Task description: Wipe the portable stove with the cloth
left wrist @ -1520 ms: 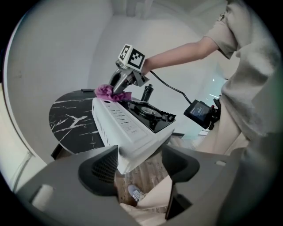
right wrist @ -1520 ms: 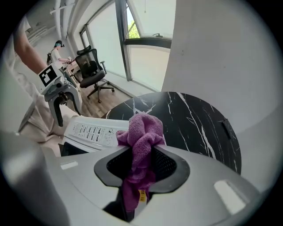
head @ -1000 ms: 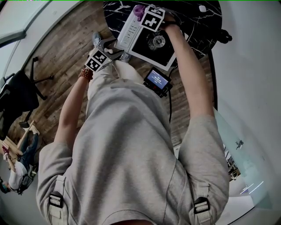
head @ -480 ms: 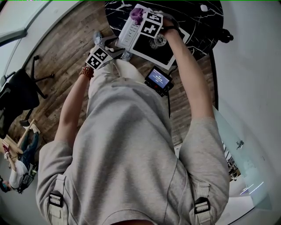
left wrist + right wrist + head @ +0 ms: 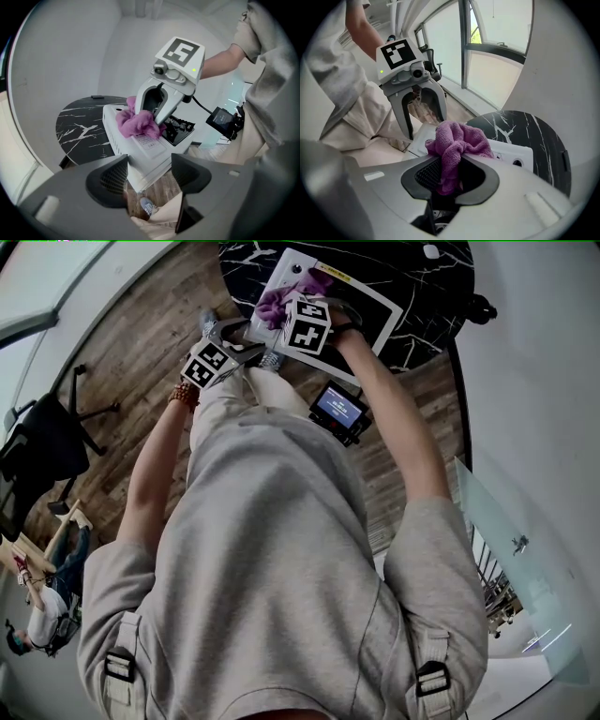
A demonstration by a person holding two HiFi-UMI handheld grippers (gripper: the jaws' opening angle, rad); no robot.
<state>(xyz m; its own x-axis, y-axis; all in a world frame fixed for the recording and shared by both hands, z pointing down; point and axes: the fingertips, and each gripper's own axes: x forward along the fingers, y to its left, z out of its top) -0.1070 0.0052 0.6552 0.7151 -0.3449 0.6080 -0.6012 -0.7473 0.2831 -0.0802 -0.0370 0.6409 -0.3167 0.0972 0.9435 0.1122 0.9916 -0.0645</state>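
The white portable stove [image 5: 361, 296] lies on a round black marble table [image 5: 441, 277]. My right gripper [image 5: 291, 307] points steeply down over the stove's near-left part, shut on a bunched purple cloth [image 5: 277, 302] that rests on the white top. Its jaws have just been closing, with the cloth [image 5: 459, 140] between them. The left gripper view shows the cloth [image 5: 137, 124] pressed on the stove [image 5: 145, 154] under the right gripper [image 5: 151, 119]. My left gripper [image 5: 251, 349] is open at the stove's near corner; I cannot tell whether it touches. Its jaws [image 5: 149, 176] hold nothing.
A small device with a lit blue screen [image 5: 337, 409] hangs on a cable beside the table. Wooden floor [image 5: 141, 343] lies below, with an office chair [image 5: 42, 442] at the left and a person [image 5: 42, 606] in the lower left corner. Windows [image 5: 497, 51] stand behind the table.
My right gripper has slid the cloth across the stove from its far side towards the near-left corner. The left gripper has stayed in place.
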